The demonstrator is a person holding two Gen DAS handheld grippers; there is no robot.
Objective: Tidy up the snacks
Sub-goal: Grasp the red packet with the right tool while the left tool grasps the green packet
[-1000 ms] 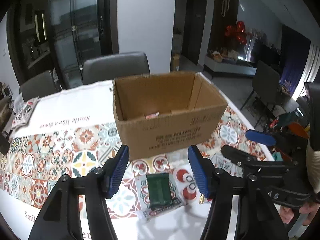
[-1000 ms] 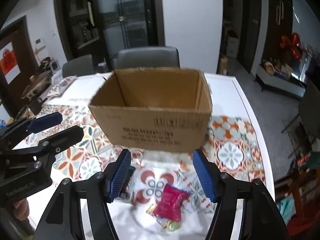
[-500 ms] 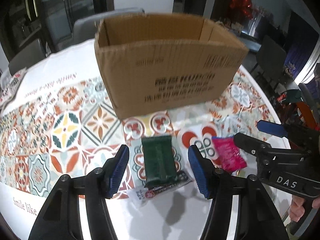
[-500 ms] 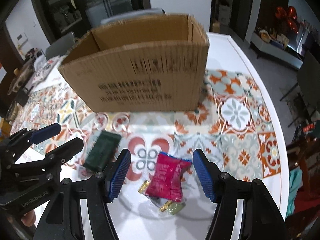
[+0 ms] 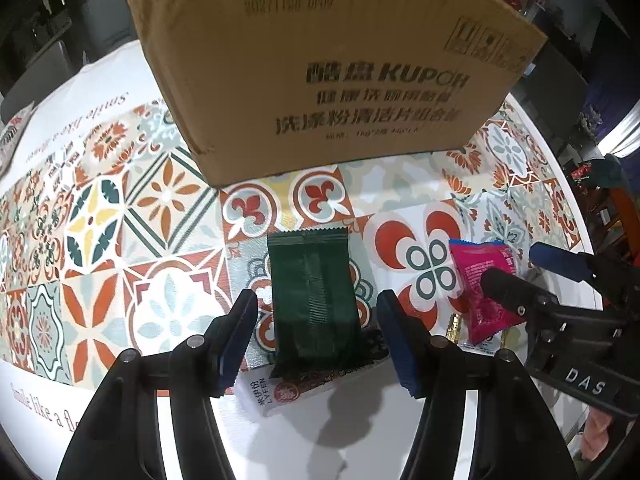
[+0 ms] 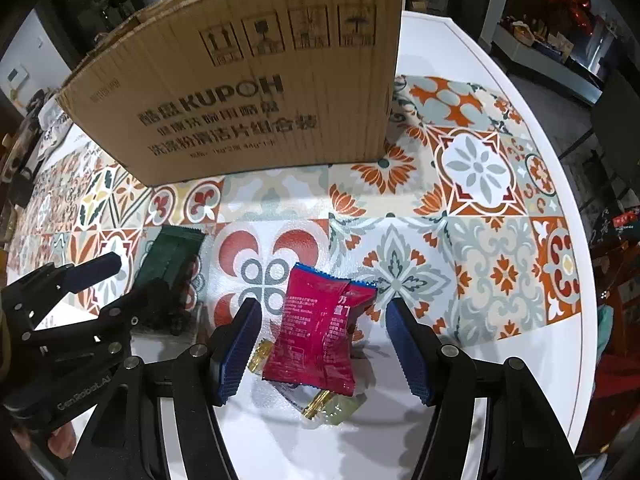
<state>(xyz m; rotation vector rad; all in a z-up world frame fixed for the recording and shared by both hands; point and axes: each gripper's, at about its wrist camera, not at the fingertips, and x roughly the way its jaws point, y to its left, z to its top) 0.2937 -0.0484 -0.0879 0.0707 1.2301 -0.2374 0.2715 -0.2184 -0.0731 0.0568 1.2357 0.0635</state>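
While both sets of jaws stand apart and empty, the left gripper (image 5: 316, 336) is centred over the dark green foil packet (image 5: 314, 300), the right gripper (image 6: 322, 344) over the crimson snack pouch (image 6: 318, 334); each should be lowered squarely until its 2 pads flank the wrapper, before the brown cardboard box (image 5: 332, 68).

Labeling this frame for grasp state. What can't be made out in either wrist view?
- Cardboard box contents: both views, its front wall hides the inside, top cut off.
- Packet under the green packet: left view, mostly covered.
- Gold-ended wrappers under the red packet: right view, partly covered, print unreadable.
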